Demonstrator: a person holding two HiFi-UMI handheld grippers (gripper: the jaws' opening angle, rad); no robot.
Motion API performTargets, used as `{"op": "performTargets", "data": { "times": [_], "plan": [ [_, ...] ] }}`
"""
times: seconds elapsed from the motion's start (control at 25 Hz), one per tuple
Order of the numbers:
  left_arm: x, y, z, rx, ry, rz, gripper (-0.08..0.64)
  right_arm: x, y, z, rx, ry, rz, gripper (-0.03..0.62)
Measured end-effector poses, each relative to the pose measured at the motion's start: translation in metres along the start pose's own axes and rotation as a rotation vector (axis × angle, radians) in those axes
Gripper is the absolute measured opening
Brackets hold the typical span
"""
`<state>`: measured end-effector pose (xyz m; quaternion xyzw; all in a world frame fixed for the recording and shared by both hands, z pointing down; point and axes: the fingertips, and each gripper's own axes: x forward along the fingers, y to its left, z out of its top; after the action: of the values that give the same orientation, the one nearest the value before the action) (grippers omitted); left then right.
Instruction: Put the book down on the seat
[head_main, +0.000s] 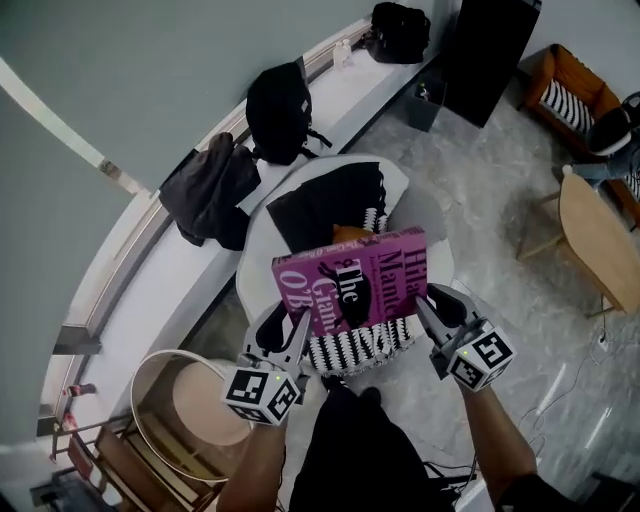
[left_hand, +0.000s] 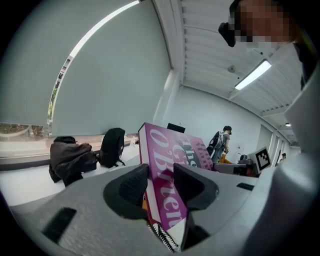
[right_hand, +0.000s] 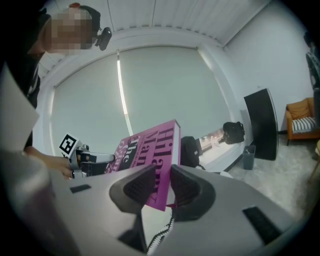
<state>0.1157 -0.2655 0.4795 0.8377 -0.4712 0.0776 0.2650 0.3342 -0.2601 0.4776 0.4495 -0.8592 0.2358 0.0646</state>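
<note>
Mid-frame, the book hangs above the seat, the left gripper and right gripper each clamped on an edge. Not yet put down.

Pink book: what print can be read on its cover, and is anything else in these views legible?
"Hila", "Mant": pink book cover, word ends hidden.
"The", "Gian": same cover, partly hidden.
"O'Brien": same cover, left gripper view.
Nothing else legible.

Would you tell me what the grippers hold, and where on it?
The pink book: left gripper clamps its near left corner, right gripper its near right corner.
</note>
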Motion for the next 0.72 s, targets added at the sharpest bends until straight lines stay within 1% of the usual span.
{"op": "performTargets", "data": {
  "times": [0.24, 0.36, 0.44, 0.52, 0.6, 0.72],
  "plan": [
    [0.029, 0.045, -0.052, -0.088, 0.065, 0.007, 0.176, 0.040, -0.016, -0.051, 0.047, 0.094, -0.026, 0.109],
    [0.043, 0.061, -0.080, -0.109, 0.086, 0.008, 0.176, 0.055, -0.026, -0.077, 0.048, 0.119, -0.027, 0.109],
    [0.051, 0.068, -0.093, -0.121, 0.102, 0.008, 0.175, 0.063, -0.033, -0.088, 0.041, 0.145, -0.022, 0.109],
    [0.052, 0.071, -0.106, -0.149, 0.133, 0.016, 0.176, 0.066, -0.036, -0.096, 0.038, 0.188, -0.017, 0.109],
    [0.054, 0.074, -0.124, -0.180, 0.166, 0.034, 0.175, 0.069, -0.040, -0.110, 0.038, 0.231, -0.007, 0.109],
    [0.061, 0.078, -0.151, -0.200, 0.205, 0.066, 0.176, 0.078, -0.054, -0.136, 0.043, 0.277, 0.023, 0.109]
  ]
}}
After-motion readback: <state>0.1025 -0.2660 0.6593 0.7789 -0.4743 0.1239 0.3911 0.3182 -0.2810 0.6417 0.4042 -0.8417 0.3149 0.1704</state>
